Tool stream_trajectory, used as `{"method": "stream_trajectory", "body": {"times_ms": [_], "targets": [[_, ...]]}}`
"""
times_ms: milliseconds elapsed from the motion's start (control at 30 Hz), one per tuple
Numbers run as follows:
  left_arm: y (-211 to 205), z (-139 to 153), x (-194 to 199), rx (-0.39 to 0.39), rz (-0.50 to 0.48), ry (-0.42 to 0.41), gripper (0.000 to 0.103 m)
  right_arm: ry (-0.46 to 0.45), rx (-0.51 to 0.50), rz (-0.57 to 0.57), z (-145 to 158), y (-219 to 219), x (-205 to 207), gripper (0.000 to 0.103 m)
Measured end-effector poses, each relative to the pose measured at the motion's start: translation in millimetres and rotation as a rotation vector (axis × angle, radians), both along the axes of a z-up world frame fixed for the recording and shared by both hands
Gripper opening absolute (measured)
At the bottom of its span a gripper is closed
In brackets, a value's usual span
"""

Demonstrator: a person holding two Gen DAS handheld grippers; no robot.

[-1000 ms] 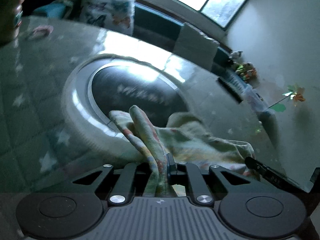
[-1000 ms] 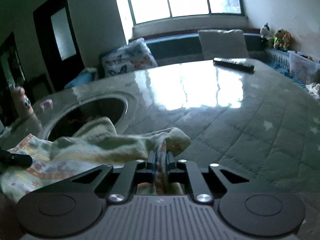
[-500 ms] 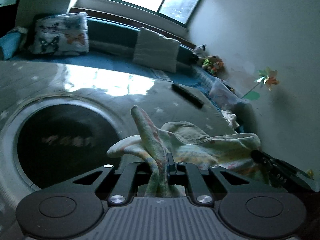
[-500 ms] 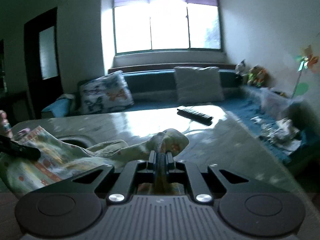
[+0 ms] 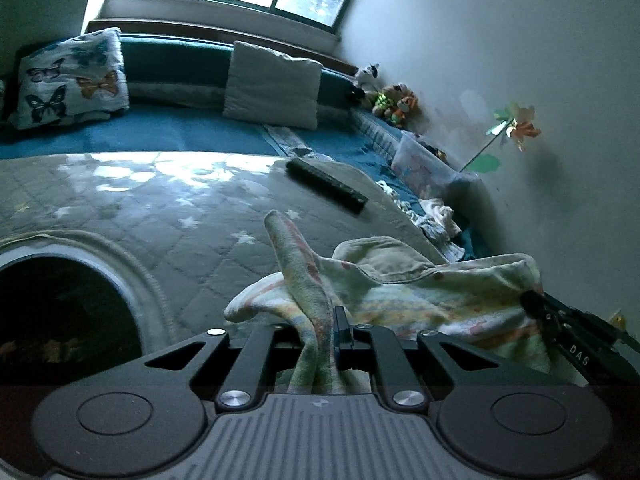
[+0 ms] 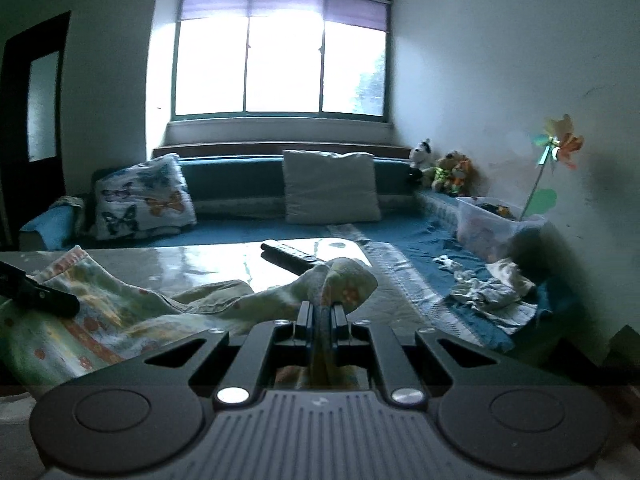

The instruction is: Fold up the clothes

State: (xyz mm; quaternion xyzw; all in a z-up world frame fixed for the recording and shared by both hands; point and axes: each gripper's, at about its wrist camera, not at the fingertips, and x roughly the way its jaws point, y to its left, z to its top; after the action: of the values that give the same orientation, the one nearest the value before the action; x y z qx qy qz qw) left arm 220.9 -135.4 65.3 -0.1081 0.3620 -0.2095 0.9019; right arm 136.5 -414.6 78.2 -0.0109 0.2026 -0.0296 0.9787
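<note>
Left wrist view: both tongs, left (image 5: 320, 324) and right (image 6: 320, 312), grip the garment (image 5: 420, 292); we keep it taut, then lower evenly onto the tabletop (image 5: 200, 208).

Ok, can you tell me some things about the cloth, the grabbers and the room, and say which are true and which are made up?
1. Both grippers pinch the same flowery cloth. True: the left gripper and the right gripper are each shut on it.
2. The remote control lies on the sofa. False: it lies on the quilted table.
3. The butterfly pillow leans on the sofa. True.
4. The cloth is folded flat. False: it hangs bunched between the grippers.
5. Stuffed toys sit in the corner by the wall. True.
</note>
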Motion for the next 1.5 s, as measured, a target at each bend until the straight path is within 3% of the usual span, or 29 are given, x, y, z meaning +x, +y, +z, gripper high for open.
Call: {"method": "stream_trajectory", "body": {"times_ms": [433,500,600,767,1067,1167,1500], "targets": [[-34.7,-48.1,18.7,0.095,-0.058,0.08,0.015,0.13,0.014,-0.099,-50.9,-33.7,16.0,0.008],[-32.3,-52.4,17.5,0.119,-0.047,0.082,0.02,0.162,0.002,-0.121,-60.1,-32.7,16.9,0.01],[-23.8,-51.7,15.8,0.136,-0.019,0.068,0.038,0.168,0.007,-0.132,-63.4,-33.2,15.4,0.011],[-11.5,-47.6,11.9,0.137,0.01,0.051,0.043,0.169,0.047,-0.068,-64.6,-23.5,12.0,0.014],[-22.1,-58.3,-7.3,0.192,-0.049,0.038,0.048,0.216,0.098,0.069,-86.9,13.1,23.0,0.031],[-22.4,-61.5,-15.2,0.204,-0.06,0.029,0.049,0.22,0.103,0.087,-91.7,20.2,17.0,0.031],[-10.2,-73.5,-28.0,0.201,-0.045,0.057,0.053,0.208,-0.012,0.135,-91.8,46.7,-30.5,0.039]]}}
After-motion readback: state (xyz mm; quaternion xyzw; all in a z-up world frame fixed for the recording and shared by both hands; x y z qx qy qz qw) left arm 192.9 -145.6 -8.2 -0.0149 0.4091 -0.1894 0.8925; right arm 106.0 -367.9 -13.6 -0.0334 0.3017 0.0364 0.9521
